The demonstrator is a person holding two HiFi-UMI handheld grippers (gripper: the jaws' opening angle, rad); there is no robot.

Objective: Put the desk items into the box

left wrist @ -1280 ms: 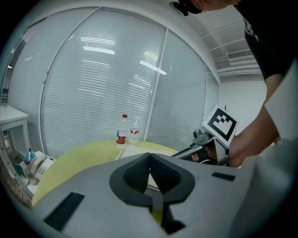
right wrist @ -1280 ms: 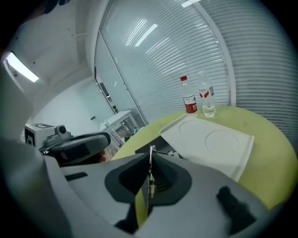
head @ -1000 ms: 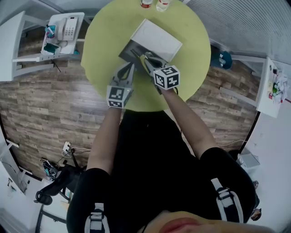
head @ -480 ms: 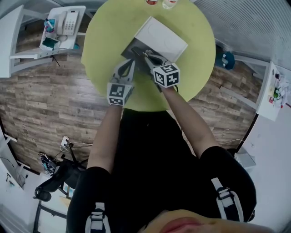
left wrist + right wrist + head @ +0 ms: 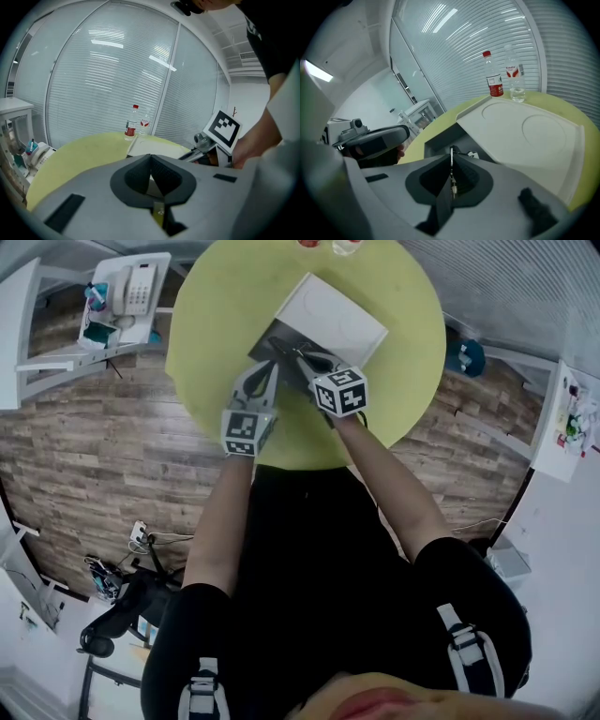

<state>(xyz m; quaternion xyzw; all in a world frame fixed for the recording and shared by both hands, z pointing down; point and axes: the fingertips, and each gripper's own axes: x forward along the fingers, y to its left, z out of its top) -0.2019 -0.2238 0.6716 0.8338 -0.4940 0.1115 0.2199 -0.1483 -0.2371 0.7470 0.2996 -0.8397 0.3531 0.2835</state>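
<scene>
Right gripper [image 5: 281, 348]: clenched on a thin metal strip [image 5: 451, 151] (too slim to name more closely); against a second ago, edged slightly farther over the open box [image 5: 330, 317], grip unaltered; strip poised above the grey hollow at the box's near left, not yet set down.
Left gripper [image 5: 270, 371]: closed, nothing in it; parked just left of the right one, by the box's near edge; barely shifted.
Green table [image 5: 211, 324]: bottles [image 5: 493, 77] at the far edge, beyond the box.
Judged: delivery nearly done; release into the hollow due next.
</scene>
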